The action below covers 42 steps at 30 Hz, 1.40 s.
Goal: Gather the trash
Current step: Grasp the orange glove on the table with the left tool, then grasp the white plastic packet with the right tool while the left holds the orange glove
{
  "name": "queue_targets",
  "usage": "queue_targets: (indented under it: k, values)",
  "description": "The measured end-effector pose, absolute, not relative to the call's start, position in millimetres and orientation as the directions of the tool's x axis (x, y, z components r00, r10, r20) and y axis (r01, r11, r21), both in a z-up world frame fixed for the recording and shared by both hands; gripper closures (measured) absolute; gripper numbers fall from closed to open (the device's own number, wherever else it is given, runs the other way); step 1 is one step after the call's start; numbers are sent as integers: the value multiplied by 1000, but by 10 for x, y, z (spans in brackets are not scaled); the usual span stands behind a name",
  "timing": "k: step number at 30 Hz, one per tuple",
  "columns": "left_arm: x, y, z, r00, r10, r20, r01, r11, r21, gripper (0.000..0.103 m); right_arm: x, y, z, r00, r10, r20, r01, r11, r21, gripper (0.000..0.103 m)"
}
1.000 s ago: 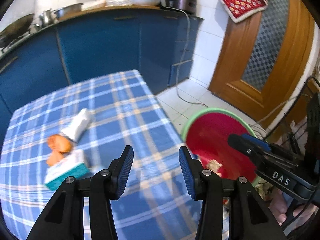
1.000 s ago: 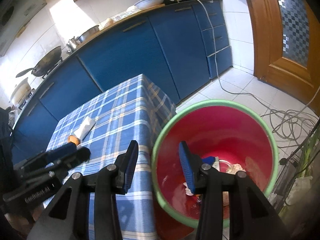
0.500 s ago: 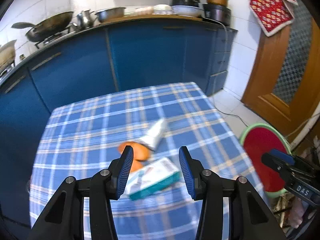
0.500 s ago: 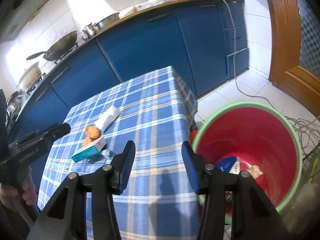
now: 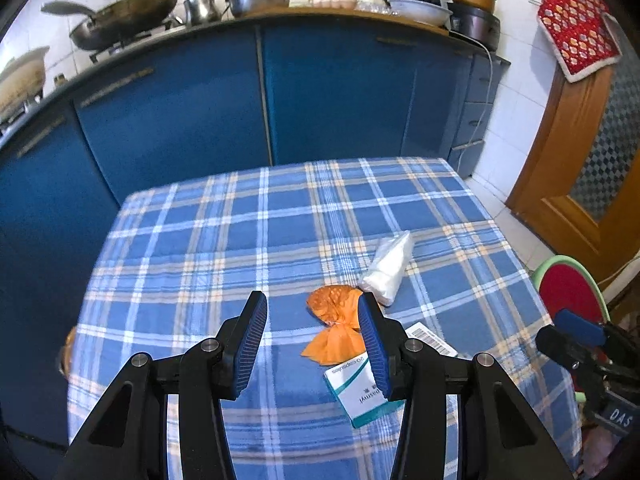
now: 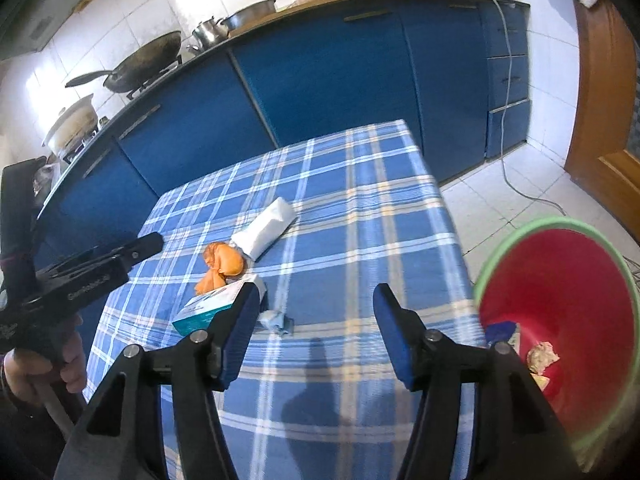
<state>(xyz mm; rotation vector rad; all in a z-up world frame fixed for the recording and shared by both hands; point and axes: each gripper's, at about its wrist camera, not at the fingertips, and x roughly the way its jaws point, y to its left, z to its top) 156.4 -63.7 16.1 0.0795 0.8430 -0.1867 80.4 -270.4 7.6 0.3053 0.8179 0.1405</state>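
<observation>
On the blue plaid table [image 5: 192,248] lie an orange wrapper [image 5: 334,322], a white plastic packet [image 5: 390,266] and a white-and-teal medicine box [image 5: 362,394]. My left gripper [image 5: 312,344] is open and empty, above the table just left of the orange wrapper. In the right wrist view the same orange wrapper [image 6: 222,262], packet [image 6: 266,228] and box [image 6: 212,306] show, plus a small crumpled blue scrap [image 6: 276,320]. My right gripper [image 6: 316,336] is open and empty over the table's near right part. The red bin with a green rim [image 6: 560,300] stands on the floor at the right, with trash inside.
Blue kitchen cabinets [image 5: 320,92] run behind the table, with a wok [image 5: 124,16], pots and bowls on the counter. A wooden door [image 5: 580,168] is at the right. A white cable [image 6: 516,168] trails across the tiled floor near the bin [image 5: 568,292].
Both grippers swung left from the bin toward the table. The trash items now lie in front of my left gripper, and the bin has slid to the right edge of both views.
</observation>
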Motion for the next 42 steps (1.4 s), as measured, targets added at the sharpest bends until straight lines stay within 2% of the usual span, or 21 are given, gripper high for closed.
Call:
queue_targets:
  k: [12, 19, 21, 30, 42]
  values:
    - [1936, -690, -354, 555, -219, -802, 200, 972, -126, 50, 1054, -2531, -163, 625, 226, -747, 14, 954, 301, 40]
    - [1993, -688, -485, 548, -266, -793, 207, 962, -179, 51, 1199, -2524, -254, 610, 211, -764, 34, 956, 290, 40]
    - [2001, -672, -505, 547, -296, -783, 213, 954, -212, 61, 1237, -2516, -266, 606, 207, -768, 36, 957, 287, 40]
    - [1949, -585, -487, 564, -340, -753, 216, 940, -263, 88, 1437, -2428, -304, 596, 197, -779, 42, 961, 275, 40]
    - [1871, -266, -364, 617, -284, -734, 129, 956, -263, 90, 1786, -2182, -333, 566, 233, -791, 21, 955, 297, 40]
